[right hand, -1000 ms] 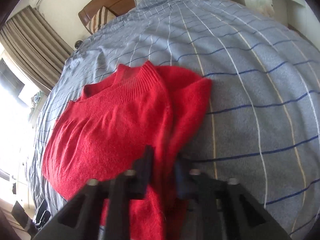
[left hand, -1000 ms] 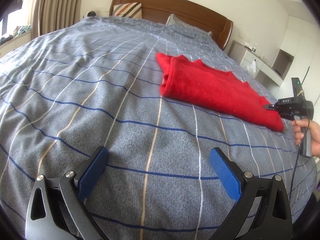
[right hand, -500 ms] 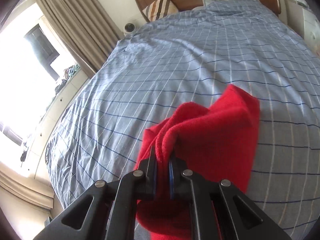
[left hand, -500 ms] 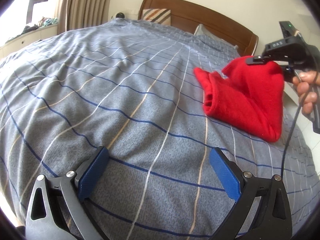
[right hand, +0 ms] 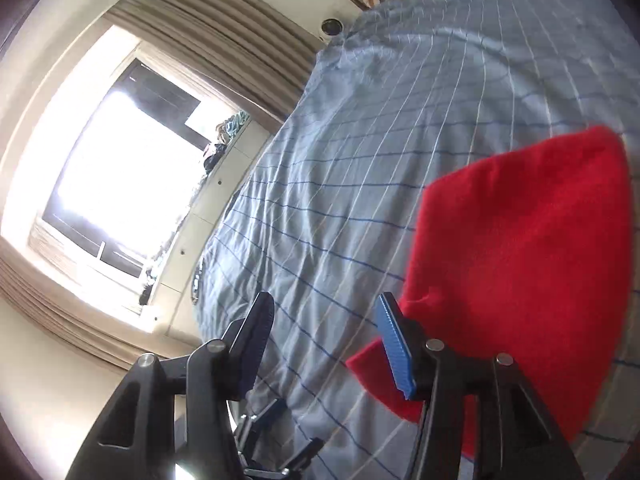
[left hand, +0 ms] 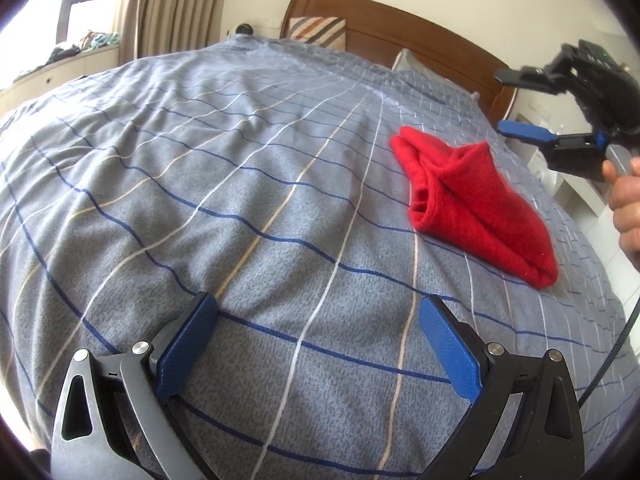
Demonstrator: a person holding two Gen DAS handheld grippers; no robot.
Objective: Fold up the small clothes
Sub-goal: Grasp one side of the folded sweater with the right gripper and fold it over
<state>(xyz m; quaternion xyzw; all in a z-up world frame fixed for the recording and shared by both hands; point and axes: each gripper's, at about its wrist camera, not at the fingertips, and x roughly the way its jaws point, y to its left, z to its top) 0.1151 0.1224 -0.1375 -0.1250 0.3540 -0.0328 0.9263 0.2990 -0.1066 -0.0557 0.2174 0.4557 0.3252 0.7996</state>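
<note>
Red sweater (left hand: pixel 476 196) folded on the bed (left hand: pixel 240 184). Right gripper (right hand: pixel 324 340) released above it. Left gripper (left hand: pixel 316 344) spread wide, empty.

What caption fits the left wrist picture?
Folded red sweater lies on the checked bedspread, both open grippers, left and right, clear of it.

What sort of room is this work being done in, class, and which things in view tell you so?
Most likely a home bedroom: a large bed under a grey checked cover, a wooden headboard with a striped pillow against it, and a curtained window. A folded red sweater lies on the cover.
</note>
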